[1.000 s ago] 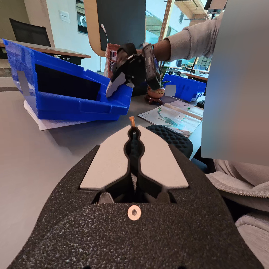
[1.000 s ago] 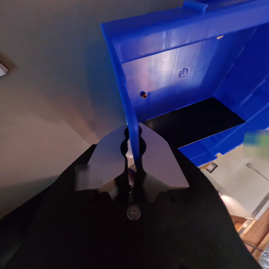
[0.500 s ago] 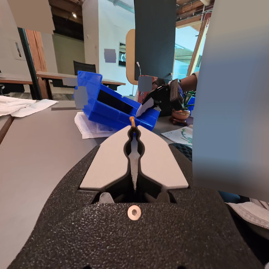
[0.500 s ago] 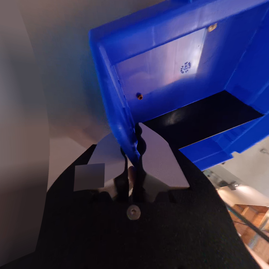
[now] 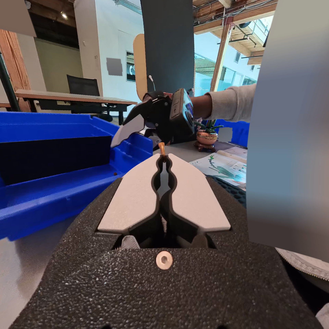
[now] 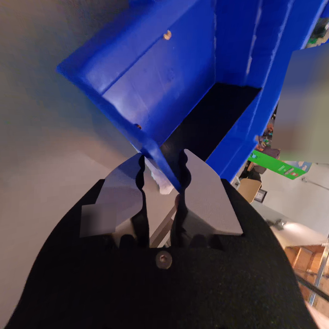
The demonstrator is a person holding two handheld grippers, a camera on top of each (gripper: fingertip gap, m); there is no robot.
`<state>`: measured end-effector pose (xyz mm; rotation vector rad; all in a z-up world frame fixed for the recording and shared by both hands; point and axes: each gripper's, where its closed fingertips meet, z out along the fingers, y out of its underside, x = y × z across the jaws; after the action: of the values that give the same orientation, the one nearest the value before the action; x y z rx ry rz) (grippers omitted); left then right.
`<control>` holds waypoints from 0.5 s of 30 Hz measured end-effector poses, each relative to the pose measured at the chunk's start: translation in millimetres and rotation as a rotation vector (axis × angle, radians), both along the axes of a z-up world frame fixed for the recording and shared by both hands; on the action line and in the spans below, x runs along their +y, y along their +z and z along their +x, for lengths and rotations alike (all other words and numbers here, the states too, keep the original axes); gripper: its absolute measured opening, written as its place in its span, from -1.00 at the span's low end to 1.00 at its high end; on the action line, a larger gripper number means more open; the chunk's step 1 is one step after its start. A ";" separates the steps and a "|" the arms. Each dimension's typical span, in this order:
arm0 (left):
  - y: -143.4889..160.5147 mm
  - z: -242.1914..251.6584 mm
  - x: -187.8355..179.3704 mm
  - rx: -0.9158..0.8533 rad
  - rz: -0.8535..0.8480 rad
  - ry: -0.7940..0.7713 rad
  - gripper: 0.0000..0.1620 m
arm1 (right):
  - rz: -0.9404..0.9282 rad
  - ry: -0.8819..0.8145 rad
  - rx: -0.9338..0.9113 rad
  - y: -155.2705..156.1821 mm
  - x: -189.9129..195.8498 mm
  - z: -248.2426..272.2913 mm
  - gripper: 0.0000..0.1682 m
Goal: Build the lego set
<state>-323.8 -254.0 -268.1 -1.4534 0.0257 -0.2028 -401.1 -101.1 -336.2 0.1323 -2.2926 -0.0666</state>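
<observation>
My left gripper (image 5: pixel 162 156) is shut on a small orange Lego piece (image 5: pixel 162 148) that sticks up from its tips. It hovers beside the blue bin (image 5: pixel 53 192), just right of the bin's near wall. My right gripper (image 6: pixel 162 153) is open, and the bin's wall corner (image 6: pixel 160 160) stands between its fingers, against the right one. The right gripper also shows in the left wrist view (image 5: pixel 128 131), over the bin's far right rim. Inside the bin lie a small orange piece (image 6: pixel 138 126) and a tan piece (image 6: pixel 167 34).
A Lego plant in a pink pot (image 5: pixel 206 137) stands on the grey table behind the grippers. An instruction booklet (image 5: pixel 222 167) and a black mat (image 5: pixel 229 188) lie to the right. A second blue bin (image 5: pixel 238 131) stands at the far right. The tips of one gripper are about 20 cm away from the tips of the other.
My right gripper has opened and let go of the bin's wall. The bin has dropped from tilted to flatter. My left gripper has moved closer to the bin with the orange piece.
</observation>
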 end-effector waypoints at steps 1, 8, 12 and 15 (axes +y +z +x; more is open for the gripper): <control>0.4 0.2 0.2 0.003 -0.001 0.002 -0.97 | -0.031 -0.030 0.019 4.7 -3.5 -3.0 -0.51; 1.9 -7.5 9.3 -0.007 -0.021 0.059 -0.97 | -0.715 -0.404 0.119 83.3 5.5 37.0 -0.63; -4.5 -5.8 27.7 -0.013 -0.107 0.069 -0.97 | -1.078 -0.583 0.018 74.4 3.6 124.8 -0.55; -4.8 8.8 45.1 0.020 -0.173 0.032 -0.97 | -1.211 -0.636 -0.006 49.4 -0.7 193.3 -0.56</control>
<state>-315.0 -209.0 -272.8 -1.6269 0.0014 -0.1678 -207.8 -101.9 -286.8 -1.1888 -1.9215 0.9604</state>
